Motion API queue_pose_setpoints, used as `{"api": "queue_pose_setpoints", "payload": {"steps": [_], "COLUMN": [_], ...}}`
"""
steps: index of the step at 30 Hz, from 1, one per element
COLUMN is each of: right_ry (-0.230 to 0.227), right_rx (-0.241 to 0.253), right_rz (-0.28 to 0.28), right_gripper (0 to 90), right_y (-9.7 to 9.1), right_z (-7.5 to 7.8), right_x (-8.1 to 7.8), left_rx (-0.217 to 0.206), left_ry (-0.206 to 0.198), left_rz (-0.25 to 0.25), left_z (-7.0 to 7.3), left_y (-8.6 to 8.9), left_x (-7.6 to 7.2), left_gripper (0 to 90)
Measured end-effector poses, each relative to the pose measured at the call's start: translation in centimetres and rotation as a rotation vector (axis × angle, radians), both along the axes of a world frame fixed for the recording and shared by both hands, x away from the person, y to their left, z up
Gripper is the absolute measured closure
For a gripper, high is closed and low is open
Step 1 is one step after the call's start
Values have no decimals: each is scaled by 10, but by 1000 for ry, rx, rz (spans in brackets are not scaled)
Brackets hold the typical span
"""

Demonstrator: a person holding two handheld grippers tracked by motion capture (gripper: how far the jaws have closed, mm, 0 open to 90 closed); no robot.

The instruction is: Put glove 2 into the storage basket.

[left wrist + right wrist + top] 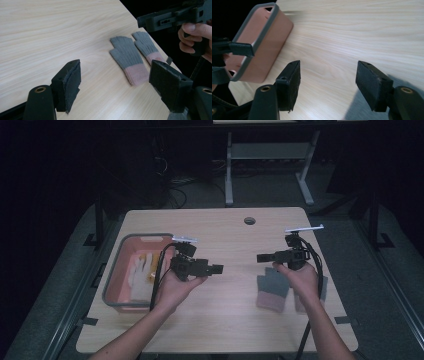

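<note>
Gloves (273, 290) lie partly hidden beneath the right hand (299, 275).

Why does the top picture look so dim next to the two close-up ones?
High view: the room is dark and the table is dimly lit, slightly soft. Left gripper view: bright wood, gloves sharp, near pads soft-edged. Right gripper view: pale glare on wood, dark shadow at lower right beside the basket.

We held the left tool (216, 269) and right tool (262, 257) facing each other over the tabletop (220, 315), grey gloves (272, 290) below the right, a pink bin (118, 270) at left
</note>
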State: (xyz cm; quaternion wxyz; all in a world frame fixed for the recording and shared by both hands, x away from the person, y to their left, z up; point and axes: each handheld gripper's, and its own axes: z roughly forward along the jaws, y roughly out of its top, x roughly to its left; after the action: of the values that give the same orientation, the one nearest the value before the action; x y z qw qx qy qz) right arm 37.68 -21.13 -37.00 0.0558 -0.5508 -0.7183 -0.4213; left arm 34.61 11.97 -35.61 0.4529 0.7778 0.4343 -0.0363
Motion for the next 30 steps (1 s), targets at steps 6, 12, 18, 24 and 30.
{"api": "queue_pose_setpoints", "payload": {"steps": [6, 12, 18, 24, 30], "right_ry": [6, 0, -17, -30, -25], "right_rx": [1, -22, -43, -90, -144], "right_rz": [-28, -52, -64, -81, -108], "right_gripper": [361, 352, 357, 367, 383], "right_y": [-19, -37, -53, -67, -82], "right_z": [-7, -11, -11, -15, -24], "right_x": [-8, -16, -25, -36, -46], "left_rx": [-4, 8, 12, 5, 8], "left_ry": [4, -1, -4, 0, -6], "left_rz": [-19, -42, -58, -81, -104], "left_z": [-4, -7, -11, -15, -17], "left_y": [-17, -33, -46, -59, -72], "left_x": [1, 0, -1, -3, -5], "left_gripper": [259, 254, 254, 254, 254]}}
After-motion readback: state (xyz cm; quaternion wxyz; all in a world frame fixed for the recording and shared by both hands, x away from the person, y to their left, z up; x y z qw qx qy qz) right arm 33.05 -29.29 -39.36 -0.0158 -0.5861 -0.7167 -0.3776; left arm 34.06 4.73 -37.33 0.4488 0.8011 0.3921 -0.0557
